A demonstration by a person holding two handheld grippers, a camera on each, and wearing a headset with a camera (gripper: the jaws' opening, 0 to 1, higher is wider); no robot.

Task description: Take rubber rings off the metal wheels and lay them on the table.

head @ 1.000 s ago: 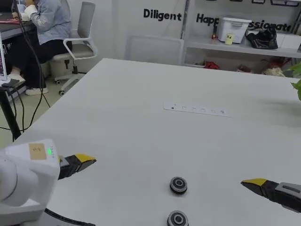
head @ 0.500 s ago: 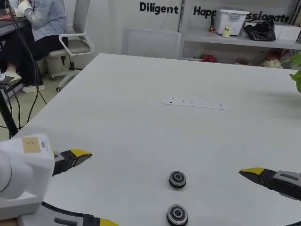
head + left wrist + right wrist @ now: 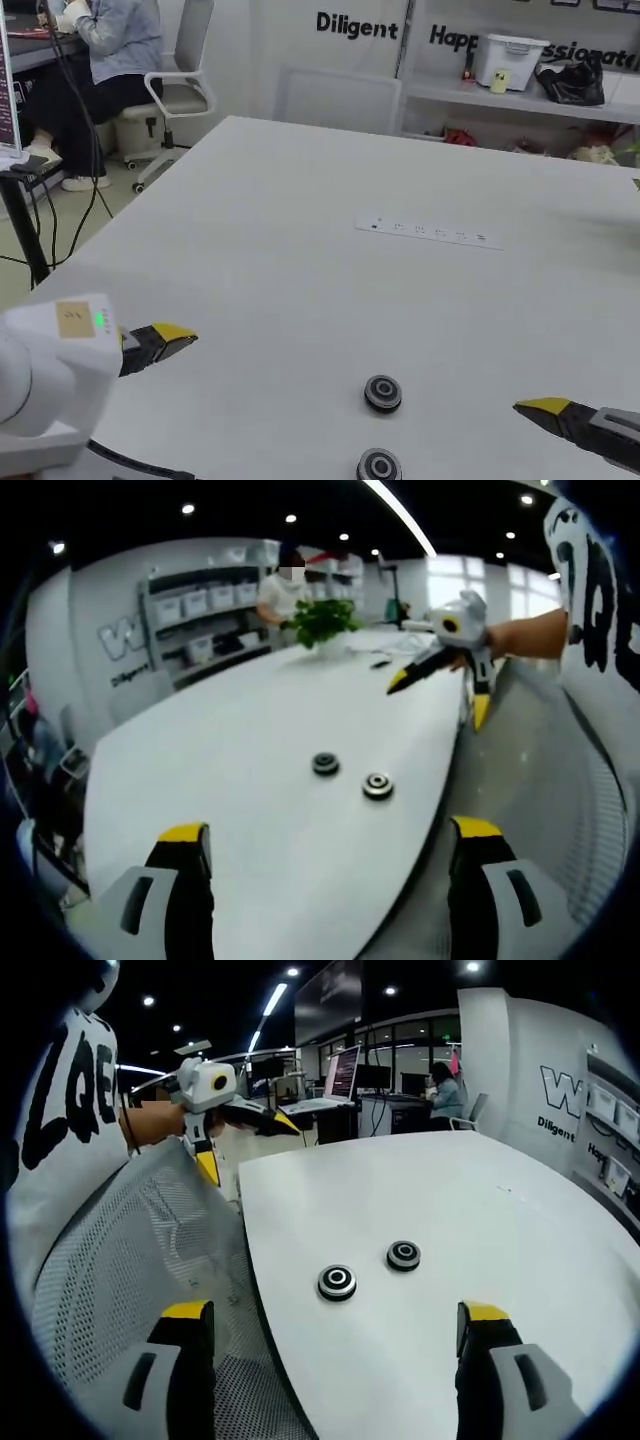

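Two small metal wheels with black rubber rings lie flat on the white table, one farther out and one near the front edge. Both rings sit on their wheels. My left gripper is open, its yellow fingertip left of the wheels and well apart from them. In its view the wheels lie ahead. My right gripper is open too, its fingertip right of the wheels, which lie ahead of it. Neither holds anything.
A white power strip lies mid-table beyond the wheels. An office chair and a seated person are at the far left. Shelves with a white box stand behind. A plant sits at the table's far right end.
The head camera has shifted a little. Wheels and both open grippers stay about where they were.
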